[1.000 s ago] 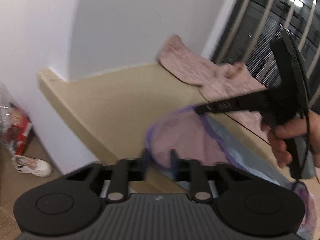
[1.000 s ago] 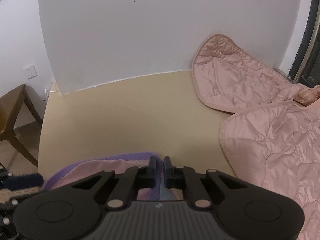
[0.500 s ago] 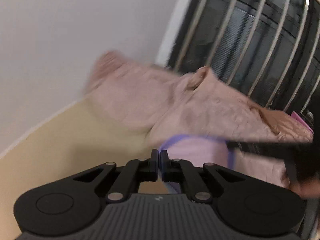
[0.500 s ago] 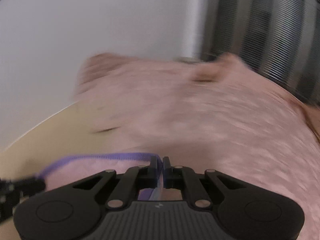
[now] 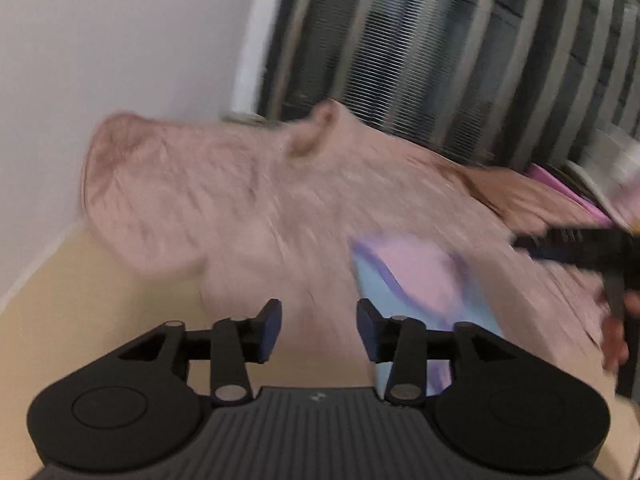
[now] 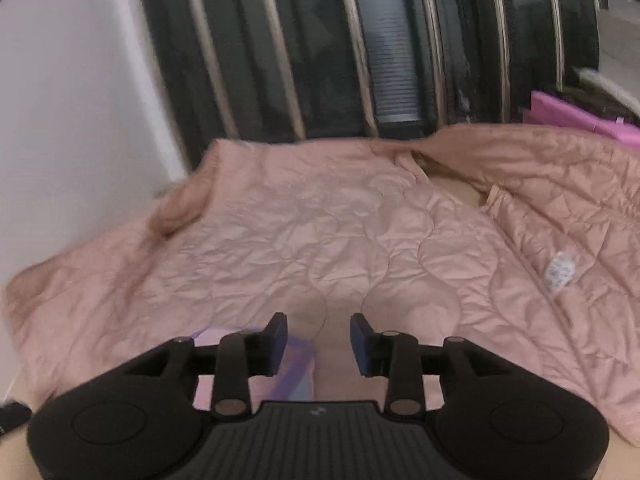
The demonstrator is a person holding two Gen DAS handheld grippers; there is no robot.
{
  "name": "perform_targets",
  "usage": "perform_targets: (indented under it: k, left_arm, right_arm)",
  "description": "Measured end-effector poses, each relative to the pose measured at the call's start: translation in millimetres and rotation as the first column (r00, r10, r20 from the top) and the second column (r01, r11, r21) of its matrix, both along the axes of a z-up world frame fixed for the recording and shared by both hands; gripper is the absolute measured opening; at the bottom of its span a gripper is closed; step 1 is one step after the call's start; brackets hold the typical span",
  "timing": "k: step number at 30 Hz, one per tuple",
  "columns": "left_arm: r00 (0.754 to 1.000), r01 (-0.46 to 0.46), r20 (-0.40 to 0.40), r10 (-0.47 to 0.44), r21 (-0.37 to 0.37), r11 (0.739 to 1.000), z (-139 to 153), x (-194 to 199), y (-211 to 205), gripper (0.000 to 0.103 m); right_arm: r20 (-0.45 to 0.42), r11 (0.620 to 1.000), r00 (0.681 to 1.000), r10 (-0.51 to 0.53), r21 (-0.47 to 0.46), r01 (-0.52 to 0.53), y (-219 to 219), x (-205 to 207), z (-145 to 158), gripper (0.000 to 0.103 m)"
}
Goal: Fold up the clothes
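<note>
A small folded garment [image 5: 416, 280], pink and light blue with purple trim, lies on the pink quilted jacket [image 5: 256, 208]. My left gripper [image 5: 318, 330] hovers just left of it; its jaws are opening, with nothing between them. My right gripper [image 6: 318, 342] is over the quilted jacket [image 6: 360, 240]; its jaws are opening too, and nothing is pressed between them. The small garment [image 6: 288, 360] shows below the right gripper's left finger [image 6: 276, 340]. In the left wrist view the right gripper [image 5: 580, 246] and a hand [image 5: 616, 328] appear at the right edge.
The beige tabletop [image 5: 80, 300] runs along a white wall [image 5: 100, 40] at the left. A barred dark window [image 6: 360, 40] stands behind the jacket. Something bright pink [image 6: 580, 120] lies at the far right by the window.
Both grippers carried the small garment from the bare tabletop right onto the quilted jacket. Both were shut on its edge before; now both stand open and the garment lies loose.
</note>
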State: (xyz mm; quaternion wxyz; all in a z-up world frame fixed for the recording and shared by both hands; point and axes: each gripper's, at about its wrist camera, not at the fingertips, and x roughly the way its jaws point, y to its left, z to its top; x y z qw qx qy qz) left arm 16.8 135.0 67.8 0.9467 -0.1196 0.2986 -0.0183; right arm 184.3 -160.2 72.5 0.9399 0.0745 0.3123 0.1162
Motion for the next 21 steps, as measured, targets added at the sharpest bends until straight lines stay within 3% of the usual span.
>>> perform_targets:
  k: [2, 7, 9, 11, 13, 15, 18, 19, 21]
  left_arm:
    - [0.997, 0.079, -0.002, -0.079, -0.029, 0.996, -7.8, -40.5, -11.8, 0.059]
    - [0.966, 0.253, -0.033, -0.257, -0.100, 0.962, -20.6, -104.9, -49.0, 0.064]
    - [0.963, 0.262, -0.048, -0.264, -0.030, 0.964, -26.2, -113.6, -65.5, 0.064]
    - [0.969, 0.240, -0.082, -0.234, 0.059, 0.969, -32.7, -117.6, -80.1, 0.058]
    - [0.968, 0.231, -0.104, -0.226, 0.032, 0.972, -38.0, -117.8, -81.0, 0.043]
    - [0.969, 0.220, -0.111, -0.219, -0.002, 0.975, -42.2, -116.8, -75.2, 0.041]
    - [0.976, 0.195, -0.104, -0.191, 0.023, 0.981, -44.9, -118.4, -75.6, 0.038]
    - [0.976, 0.192, -0.107, -0.188, 0.034, 0.981, -44.8, -118.3, -77.0, 0.035]
    - [0.978, 0.182, -0.112, -0.173, 0.069, 0.981, -44.8, -119.4, -81.0, 0.025]
  right_arm:
    - [0.013, 0.997, 0.998, 0.065, 0.036, -0.065, -8.0, -45.1, -1.2, 0.051]
    - [0.013, 0.966, 0.977, 0.213, 0.146, -0.213, -27.4, -171.0, -28.3, 0.051]
    - [0.005, 0.956, 0.972, 0.233, 0.183, -0.230, -33.4, -208.6, -39.9, 0.051]
    - [0.002, 0.948, 0.967, 0.254, 0.197, -0.249, -33.0, -231.8, -46.7, 0.051]
    - [0.008, 0.954, 0.969, 0.246, 0.173, -0.244, -29.5, -246.4, -52.7, 0.050]
    - [-0.004, 0.964, 0.973, 0.232, 0.132, -0.230, -24.5, -253.6, -57.5, 0.043]
    - [-0.037, 0.965, 0.969, 0.245, 0.107, -0.240, -15.3, -254.4, -69.2, 0.027]
    - [-0.041, 0.965, 0.968, 0.247, 0.099, -0.242, -13.0, -254.3, -72.0, 0.016]
    - [-0.029, 0.968, 0.970, 0.242, 0.078, -0.239, -8.3, -258.7, -74.7, 0.012]
